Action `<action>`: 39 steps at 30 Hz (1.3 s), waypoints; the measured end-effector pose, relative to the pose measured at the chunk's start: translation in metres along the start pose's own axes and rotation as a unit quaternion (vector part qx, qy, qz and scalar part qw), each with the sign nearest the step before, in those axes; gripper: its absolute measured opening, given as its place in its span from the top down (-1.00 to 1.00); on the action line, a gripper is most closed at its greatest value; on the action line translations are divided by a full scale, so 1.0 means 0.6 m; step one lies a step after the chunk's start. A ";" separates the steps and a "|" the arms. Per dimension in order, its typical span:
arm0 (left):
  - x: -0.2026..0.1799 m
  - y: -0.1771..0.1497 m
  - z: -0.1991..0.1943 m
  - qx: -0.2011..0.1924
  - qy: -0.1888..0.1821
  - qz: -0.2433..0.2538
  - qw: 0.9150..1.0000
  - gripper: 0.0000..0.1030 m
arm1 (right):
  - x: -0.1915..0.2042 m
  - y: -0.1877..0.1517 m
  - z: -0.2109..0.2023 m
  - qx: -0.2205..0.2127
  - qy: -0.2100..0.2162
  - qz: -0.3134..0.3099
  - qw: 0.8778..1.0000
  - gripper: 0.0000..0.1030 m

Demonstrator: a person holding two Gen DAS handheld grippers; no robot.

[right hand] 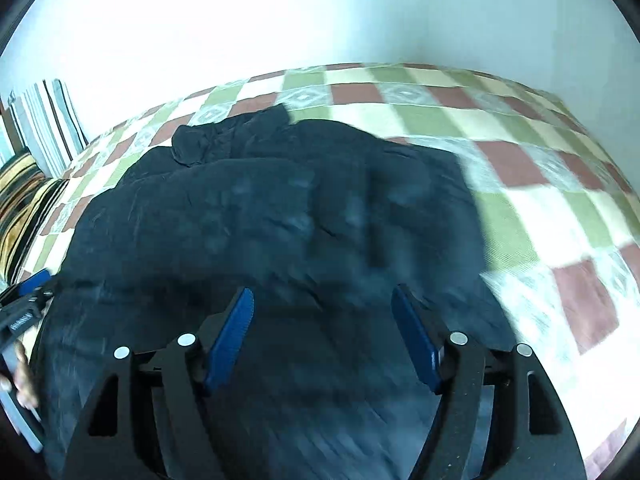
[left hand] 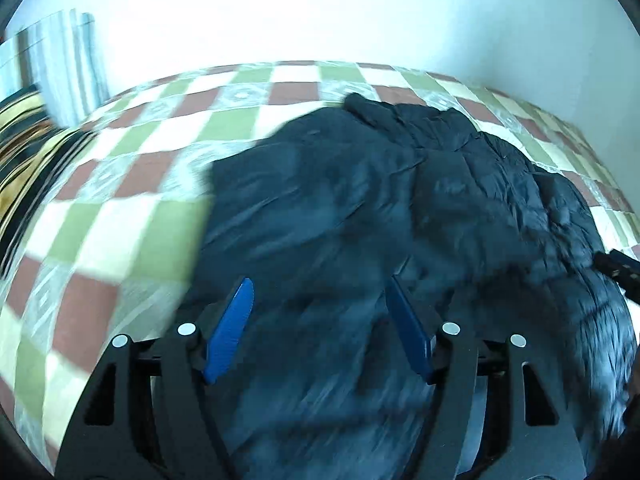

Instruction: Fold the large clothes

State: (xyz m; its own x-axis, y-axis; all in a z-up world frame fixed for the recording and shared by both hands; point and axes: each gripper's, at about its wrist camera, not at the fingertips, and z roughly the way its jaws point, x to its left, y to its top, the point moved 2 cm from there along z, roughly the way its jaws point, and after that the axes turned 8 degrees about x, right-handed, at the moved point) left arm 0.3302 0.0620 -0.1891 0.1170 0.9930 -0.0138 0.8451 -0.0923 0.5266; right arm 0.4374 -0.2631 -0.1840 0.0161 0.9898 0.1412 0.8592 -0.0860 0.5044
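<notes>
Both hand-held grippers, left (left hand: 320,292) and right (right hand: 323,300), hover spread wide, empty, above the dark jacket (left hand: 360,208) on the checked bedspread (left hand: 132,216).

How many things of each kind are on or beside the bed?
Dark jacket: 1
Checked bedspread: 1
Striped pillows at the head of the bed, one pale-striped, one yellow and black: 2
Tools, left and right, both open: 2
Total: 6

I see both fisheye views bent hard at the rims, black corners. Wall (left hand: 320,8) blown out white, glare washing the top. Jacket (left hand: 360,220) dark, detail lost (smeared by motion blur low down). Quilt (right hand: 540,200) checks streaked at the edges.
</notes>
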 end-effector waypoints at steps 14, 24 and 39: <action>0.182 -0.283 -0.139 0.051 -0.043 -0.122 0.990 -0.47 | -0.214 -0.249 -0.100 0.052 -0.023 0.092 0.994 -0.46; 0.162 -0.341 -0.128 0.064 -0.110 -0.131 0.983 -0.49 | -0.191 -0.314 -0.109 0.057 0.030 0.091 0.994 -0.49; 0.135 -0.352 -0.132 0.072 -0.173 -0.114 0.976 0.67 | -0.175 -0.344 -0.137 0.053 0.074 0.095 0.991 0.56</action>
State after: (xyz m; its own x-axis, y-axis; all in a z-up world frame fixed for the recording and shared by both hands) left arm 0.1196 0.1678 -0.2341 0.0650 0.9066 -0.4170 0.9314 0.0949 0.3514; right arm 0.2165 -0.3583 -0.2331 0.1148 0.9288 0.3524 0.8971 -0.2493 0.3648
